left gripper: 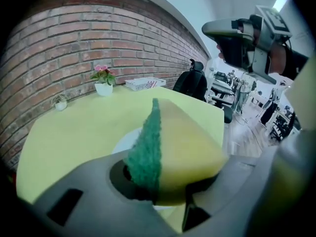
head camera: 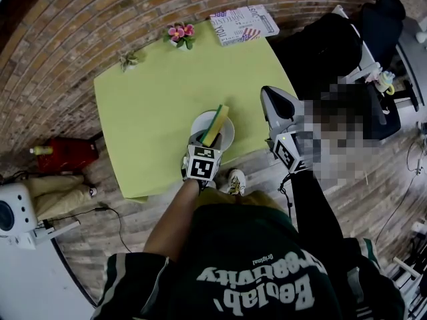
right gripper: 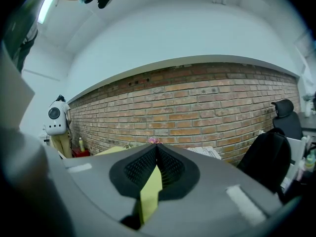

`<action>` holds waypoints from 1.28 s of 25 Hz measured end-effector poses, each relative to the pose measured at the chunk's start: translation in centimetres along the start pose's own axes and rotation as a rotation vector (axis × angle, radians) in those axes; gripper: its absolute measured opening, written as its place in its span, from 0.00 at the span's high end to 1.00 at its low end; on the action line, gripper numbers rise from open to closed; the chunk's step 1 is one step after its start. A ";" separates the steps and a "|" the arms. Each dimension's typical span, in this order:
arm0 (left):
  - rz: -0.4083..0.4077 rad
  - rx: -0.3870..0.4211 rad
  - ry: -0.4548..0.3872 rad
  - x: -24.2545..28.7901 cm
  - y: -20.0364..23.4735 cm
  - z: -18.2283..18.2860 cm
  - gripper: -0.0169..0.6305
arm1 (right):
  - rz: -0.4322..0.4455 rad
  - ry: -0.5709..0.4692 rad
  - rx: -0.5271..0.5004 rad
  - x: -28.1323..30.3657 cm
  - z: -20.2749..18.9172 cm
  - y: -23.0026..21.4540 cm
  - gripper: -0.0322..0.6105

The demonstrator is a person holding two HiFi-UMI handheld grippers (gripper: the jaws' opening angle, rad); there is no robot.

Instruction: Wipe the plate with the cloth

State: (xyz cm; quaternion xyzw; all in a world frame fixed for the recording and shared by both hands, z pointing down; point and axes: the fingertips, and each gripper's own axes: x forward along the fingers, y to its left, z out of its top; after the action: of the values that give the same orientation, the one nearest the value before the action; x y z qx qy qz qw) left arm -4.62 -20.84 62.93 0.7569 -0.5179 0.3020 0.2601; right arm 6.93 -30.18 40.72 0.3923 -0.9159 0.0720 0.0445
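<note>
The jaws of the left gripper (left gripper: 163, 184) are clamped on the near end of a sponge (left gripper: 185, 149), which is seen here in place of a cloth. It is yellow, with a green scouring face turned to the left. The sponge is held on edge and tilted, its far end over the white plate (head camera: 229, 139), which sits near the front edge of the table (head camera: 153, 92). Whether sponge and plate touch cannot be told. The jaws of the right gripper (right gripper: 156, 154) are pressed together on nothing, and it is held up by the table's right edge, apart from the plate. For the wipe to be done well, the sponge is judged to need lowering and flattening, so that a broad face rather than an edge bears on the plate. It can then be drawn round in circles under light pressure. As the plate is unheld and near the edge, it could be pushed along or off, so it is best steadied at the rim by the right gripper.
</note>
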 end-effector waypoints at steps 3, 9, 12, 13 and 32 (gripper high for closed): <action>0.010 0.003 0.004 0.1 0.1 0.1 0.77 | 0.003 0.000 -0.003 -0.1 0.1 0.2 0.93; 0.057 -0.011 0.012 -0.7 1.7 -0.7 0.77 | 0.002 -0.002 -0.005 -0.2 0.4 0.2 0.93; 0.098 -0.043 0.020 -1.7 3.3 -1.7 0.77 | 0.008 -0.009 -0.005 -0.2 0.5 0.5 0.93; 0.110 -0.050 0.019 -2.1 3.8 -1.9 0.77 | 0.012 -0.010 -0.006 -0.1 0.6 0.7 0.93; 0.014 -0.029 -0.027 -2.2 -0.9 0.1 0.77 | 0.008 -0.016 -0.013 -1.0 0.8 1.1 0.93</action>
State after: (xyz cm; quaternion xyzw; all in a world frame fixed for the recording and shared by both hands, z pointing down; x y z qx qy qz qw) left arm -4.39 -19.22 61.18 0.7534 -0.5312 0.2859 0.2619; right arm 6.78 -28.87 39.65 0.3888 -0.9183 0.0631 0.0392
